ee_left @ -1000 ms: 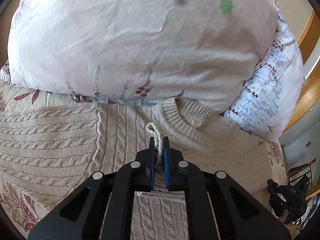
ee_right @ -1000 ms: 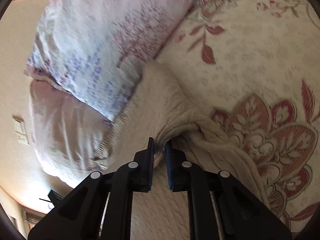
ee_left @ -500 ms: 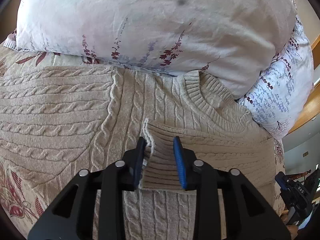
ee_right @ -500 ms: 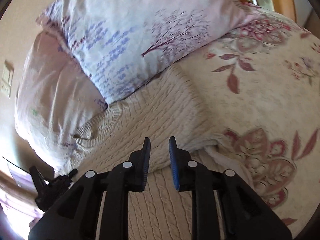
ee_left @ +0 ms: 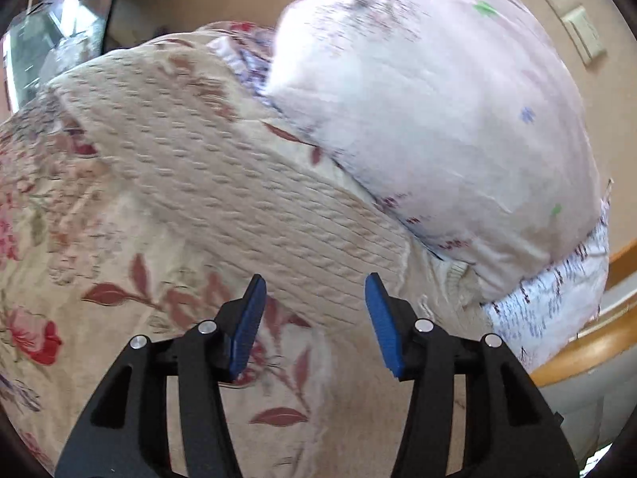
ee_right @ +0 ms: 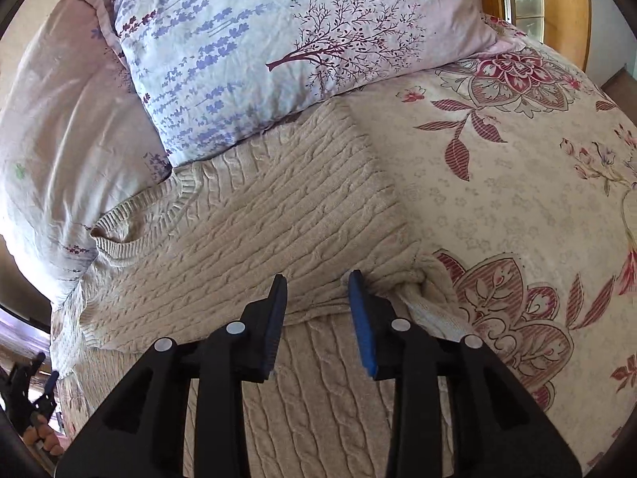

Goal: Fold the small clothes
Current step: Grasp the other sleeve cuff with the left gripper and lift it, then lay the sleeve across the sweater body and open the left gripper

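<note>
A beige cable-knit sweater (ee_right: 254, 239) lies on the floral bedspread with both sleeves folded across its body. Its ribbed collar (ee_right: 131, 219) points at the pillows. My right gripper (ee_right: 317, 298) is open and empty, just above the lower edge of the folded sleeve. In the left wrist view the sweater (ee_left: 247, 199) runs diagonally from upper left to the centre. My left gripper (ee_left: 314, 302) is open wide and empty, hovering over the sweater's near edge. The left gripper also shows at the right wrist view's lower left edge (ee_right: 28, 398).
A pale pink pillow (ee_left: 438, 119) and a lavender-print pillow (ee_right: 278, 40) lie against the sweater's collar end. The floral bedspread (ee_right: 517, 199) spreads to the right. A wooden bed frame (ee_left: 589, 342) edges the bed. Wall switches (ee_left: 573, 16) sit above the pillows.
Both grippers have opened and let go of the sleeves, which now lie folded over the sweater. The left gripper has swung away to the left. The right gripper has drawn back slightly.
</note>
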